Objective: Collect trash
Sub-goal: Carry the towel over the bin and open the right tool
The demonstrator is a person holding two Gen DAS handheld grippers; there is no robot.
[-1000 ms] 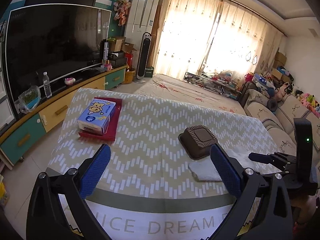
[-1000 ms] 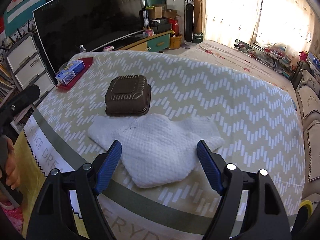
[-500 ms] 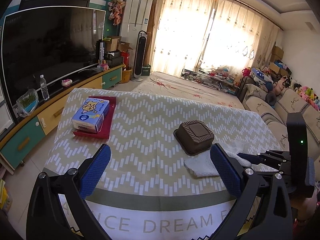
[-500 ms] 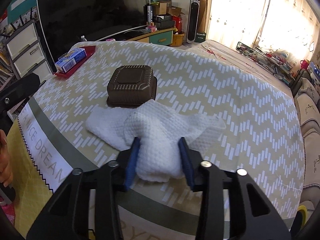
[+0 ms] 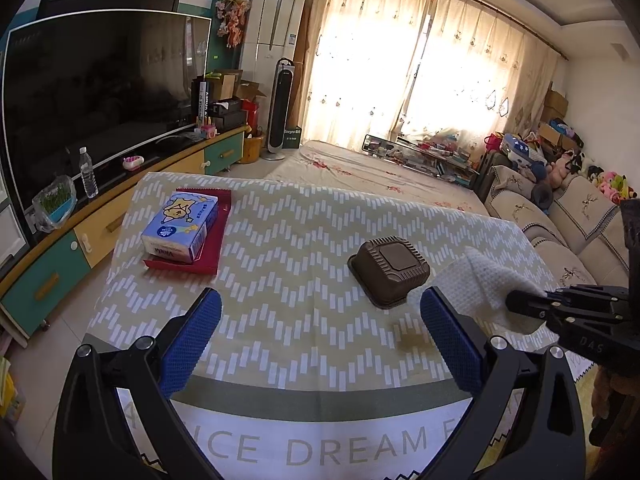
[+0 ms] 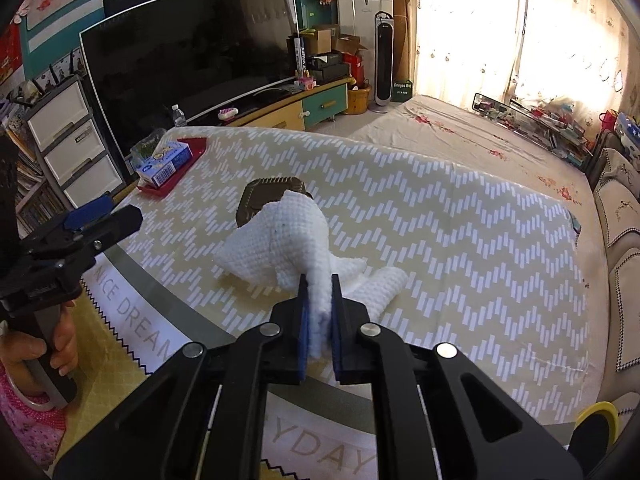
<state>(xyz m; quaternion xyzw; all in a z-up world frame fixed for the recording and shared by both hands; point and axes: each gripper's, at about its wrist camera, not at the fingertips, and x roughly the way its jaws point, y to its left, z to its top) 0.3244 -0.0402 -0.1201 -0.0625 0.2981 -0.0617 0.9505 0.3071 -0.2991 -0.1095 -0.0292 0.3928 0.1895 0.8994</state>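
Observation:
A white knitted cloth (image 6: 280,240) hangs bunched up off the patterned tablecloth (image 6: 440,240), its lower end still trailing on it. My right gripper (image 6: 319,280) is shut on a fold of it, the jaws closing tight with the pads pressing the fabric. In the left wrist view the cloth (image 5: 480,276) rises at the right, held by the right gripper (image 5: 516,300). An upturned brown plastic container (image 5: 390,270) sits just behind it. My left gripper (image 5: 318,300) hovers open and empty over the table's near part. A brown stain (image 5: 412,340) shows where the cloth lay.
A blue tissue box (image 5: 180,226) lies on a red tray (image 5: 216,248) at the table's far left. A TV stand (image 5: 100,224) with a large screen runs along the left. A sofa (image 5: 568,240) borders the right side. A person's hand (image 6: 60,344) grips the left tool.
My right gripper went from open around the flat cloth to shut on it, then lifted it into a bunch, uncovering a stain. The left gripper stayed put.

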